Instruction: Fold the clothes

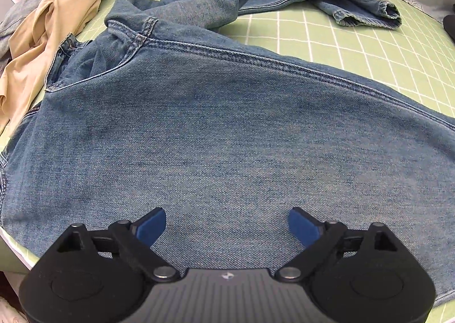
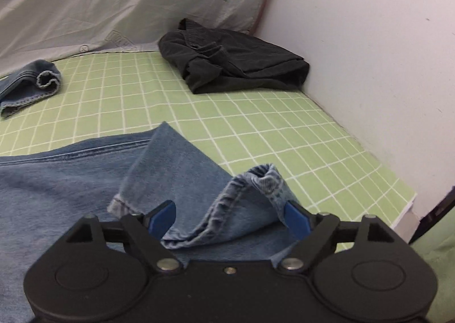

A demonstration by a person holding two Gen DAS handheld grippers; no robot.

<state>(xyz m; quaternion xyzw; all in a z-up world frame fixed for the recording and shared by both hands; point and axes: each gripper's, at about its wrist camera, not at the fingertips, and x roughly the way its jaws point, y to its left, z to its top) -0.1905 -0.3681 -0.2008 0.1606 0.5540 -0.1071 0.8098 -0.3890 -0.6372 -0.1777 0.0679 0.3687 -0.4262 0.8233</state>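
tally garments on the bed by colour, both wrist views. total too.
Blue denim: 1, the jeans, one leg's cuff lying between the open right gripper fingers
Beige: 1, a crumpled top
Dark grey or black: 1, a folded garment by the wall
Pale grey-blue: 1, a fabric piece at the far left edge, kind unclear
Total: 4

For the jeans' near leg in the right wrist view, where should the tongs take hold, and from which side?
Probably the raised hem cuff of the jeans, approached from the near side, where the open right tongs already straddle it. The cuff stands folded up off the green checked sheet, so both pads can close across its stitched edge.
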